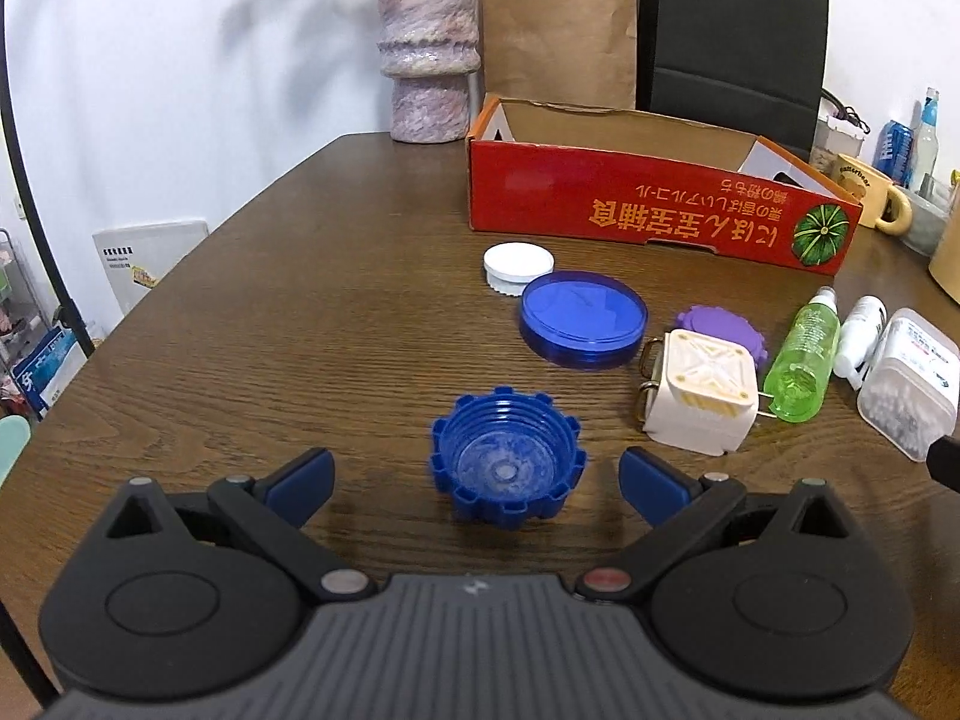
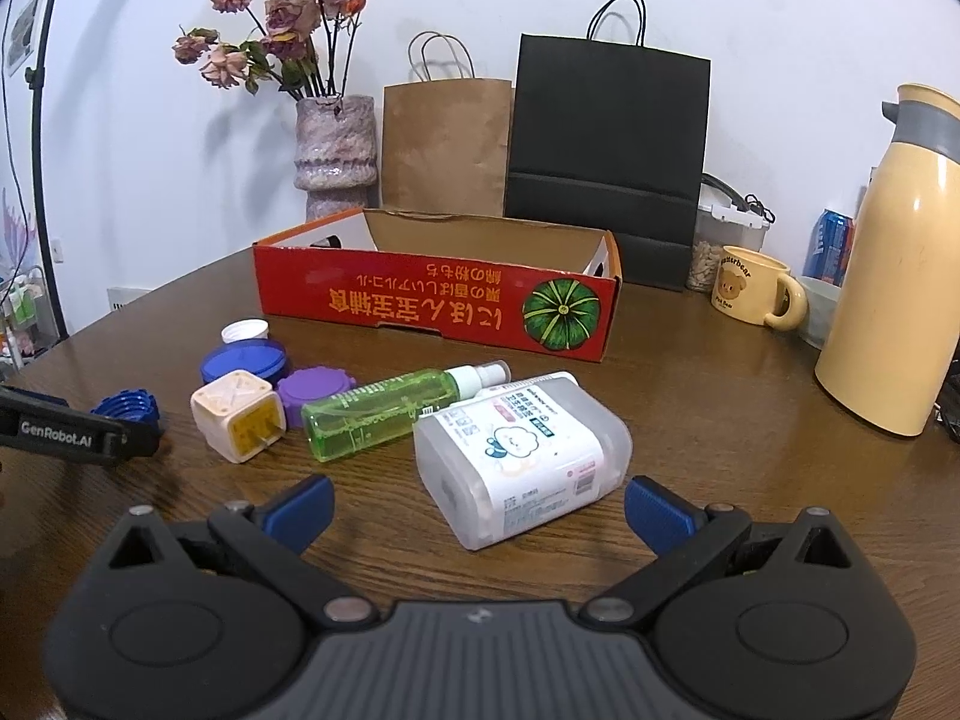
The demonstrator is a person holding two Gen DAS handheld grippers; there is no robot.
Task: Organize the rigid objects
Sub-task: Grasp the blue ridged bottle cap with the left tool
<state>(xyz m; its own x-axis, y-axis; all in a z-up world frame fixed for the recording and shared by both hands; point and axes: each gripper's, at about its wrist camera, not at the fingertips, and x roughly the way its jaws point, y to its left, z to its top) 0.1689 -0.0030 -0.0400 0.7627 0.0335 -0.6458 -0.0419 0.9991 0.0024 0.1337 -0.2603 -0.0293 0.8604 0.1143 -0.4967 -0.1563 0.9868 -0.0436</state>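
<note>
My left gripper (image 1: 477, 483) is open, its blue pads on either side of a blue ridged cap (image 1: 507, 468) lying open side up on the table. Behind it lie a blue round lid (image 1: 582, 317), a white cap (image 1: 517, 264), a purple lid (image 1: 723, 327), a cream cube (image 1: 702, 399) and a green spray bottle (image 1: 804, 360). My right gripper (image 2: 479, 507) is open around the near end of a clear cotton-swab box (image 2: 522, 456). The red cardboard box (image 2: 432, 306) stands open behind them; it also shows in the left wrist view (image 1: 648, 210).
A stone vase (image 2: 336, 156), brown paper bag (image 2: 444, 144) and black paper bag (image 2: 606, 144) line the back wall. A yellow mug (image 2: 753, 294), a blue can (image 2: 831, 243) and a tall cream flask (image 2: 888, 300) stand at the right. The left gripper (image 2: 66, 429) shows at the left edge.
</note>
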